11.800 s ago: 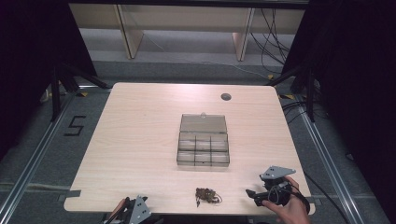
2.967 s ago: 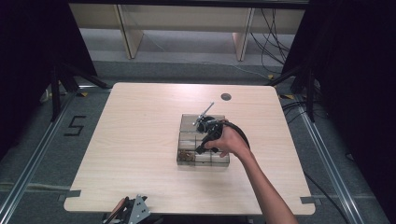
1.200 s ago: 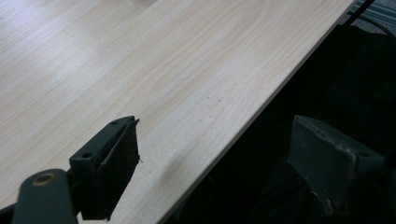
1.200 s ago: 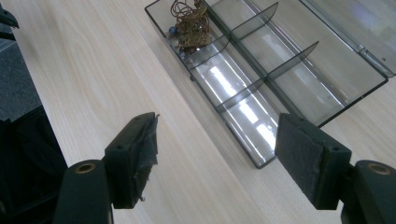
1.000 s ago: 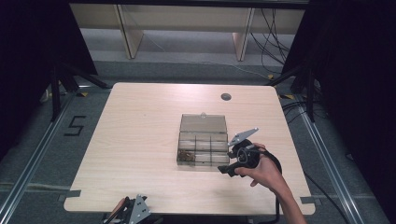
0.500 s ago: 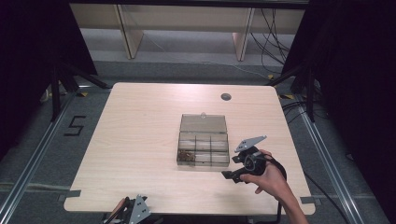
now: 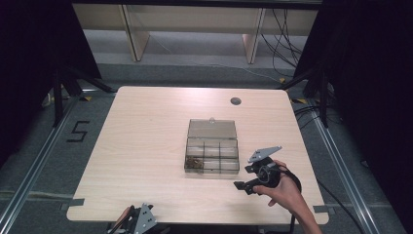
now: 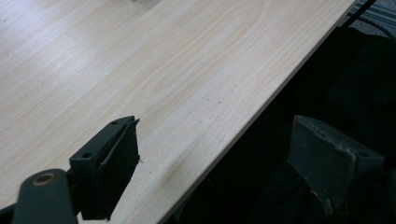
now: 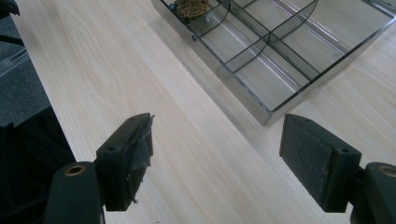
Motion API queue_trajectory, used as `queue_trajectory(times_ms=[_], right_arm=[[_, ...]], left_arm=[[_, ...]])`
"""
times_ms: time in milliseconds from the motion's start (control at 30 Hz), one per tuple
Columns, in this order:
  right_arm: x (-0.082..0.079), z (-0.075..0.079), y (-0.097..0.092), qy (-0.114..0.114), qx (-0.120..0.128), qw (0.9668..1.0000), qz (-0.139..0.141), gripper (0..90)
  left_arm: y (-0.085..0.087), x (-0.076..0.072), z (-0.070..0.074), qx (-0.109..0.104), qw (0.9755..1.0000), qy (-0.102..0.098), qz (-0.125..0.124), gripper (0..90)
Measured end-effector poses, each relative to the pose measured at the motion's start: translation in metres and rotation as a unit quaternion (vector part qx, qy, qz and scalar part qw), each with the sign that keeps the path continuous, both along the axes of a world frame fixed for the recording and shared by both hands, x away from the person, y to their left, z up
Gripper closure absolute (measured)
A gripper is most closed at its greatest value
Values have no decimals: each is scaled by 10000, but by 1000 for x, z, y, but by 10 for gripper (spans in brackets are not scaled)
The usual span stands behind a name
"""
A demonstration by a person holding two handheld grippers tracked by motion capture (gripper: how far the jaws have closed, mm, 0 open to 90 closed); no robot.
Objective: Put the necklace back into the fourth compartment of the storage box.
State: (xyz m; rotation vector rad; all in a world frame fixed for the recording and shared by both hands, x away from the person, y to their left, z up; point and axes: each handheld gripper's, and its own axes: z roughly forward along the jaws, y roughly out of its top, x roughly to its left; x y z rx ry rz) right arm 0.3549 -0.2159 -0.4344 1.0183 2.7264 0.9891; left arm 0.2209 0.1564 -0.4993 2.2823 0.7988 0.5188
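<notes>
Item: clear plastic compartment box, lid hinged back and lying open on its far side, standing near the middle of the pale wooden table. All places below are given from this box.

Writing: a "5" marked in dark tape on the floor, well off the box's left, past the table edge. No brand or label legible on the box or either tool.

Contents: a small brownish tangle of bits in the near-left compartment; the right gripper view shows it at the box's far corner. Other compartments look bare.

Right gripper: held in a hand just off the box's near-right corner, above bare table; jaws spread wide, nothing between them, the box's corner ahead of them.

Left gripper: well off the box's near-left, at the table's near edge; jaws wide apart and empty, one over the wood, one past the edge.

Grommet: a dark round one beyond the box, near the far edge.

Change: three seconds back the right gripper was over the box; it has since drawn away toward the near-right. The loose tangle seen earlier at the table's near edge is gone from there.
</notes>
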Motion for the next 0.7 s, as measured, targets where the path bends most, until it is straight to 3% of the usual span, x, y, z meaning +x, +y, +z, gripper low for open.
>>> queue_trajectory(times_ms=[33,67,100,133,167,233,267,367,500,533,567,600,633,700], right_arm=[[0,0,-1,-81,-27,10000,37,262],[-3,0,0,22,-11,10000,-52,262],[-3,-2,1,-84,31,10000,-14,261],[-4,-1,0,-31,-37,10000,10,257],[-3,-3,0,-162,-14,9999,-7,253],[-5,-2,0,-130,-62,9999,77,253],[-6,-4,1,-134,15,9999,-43,253],[-8,-3,0,-154,-8,9999,-11,251],[-8,-5,-2,-267,16,9996,46,246],[-11,-6,-2,-169,101,9998,-54,244],[-10,-6,-3,-262,18,9997,30,243],[-12,-6,-3,-126,38,9999,-11,243],[-12,-9,-3,-266,105,9996,2,243],[-13,-8,-4,-144,72,9999,-21,239]], left_arm=[[0,0,0,-1,10000,1,-19,156],[1,0,1,-1,10000,28,-47,156],[0,0,0,-50,10000,59,4,156],[0,0,0,23,10000,-13,-19,156],[0,0,0,20,10000,-13,-24,156],[0,1,0,27,10000,-13,-19,156],[0,0,0,19,10000,-14,-9,156],[0,0,0,11,10000,4,-10,156],[0,-1,0,-59,10000,67,10,156],[0,-1,0,-58,10000,65,5,156],[0,-1,0,-55,10000,61,4,156],[0,0,0,-46,10000,51,-4,156],[0,0,0,-34,10000,60,-22,156],[0,0,0,-23,10000,31,18,156]])
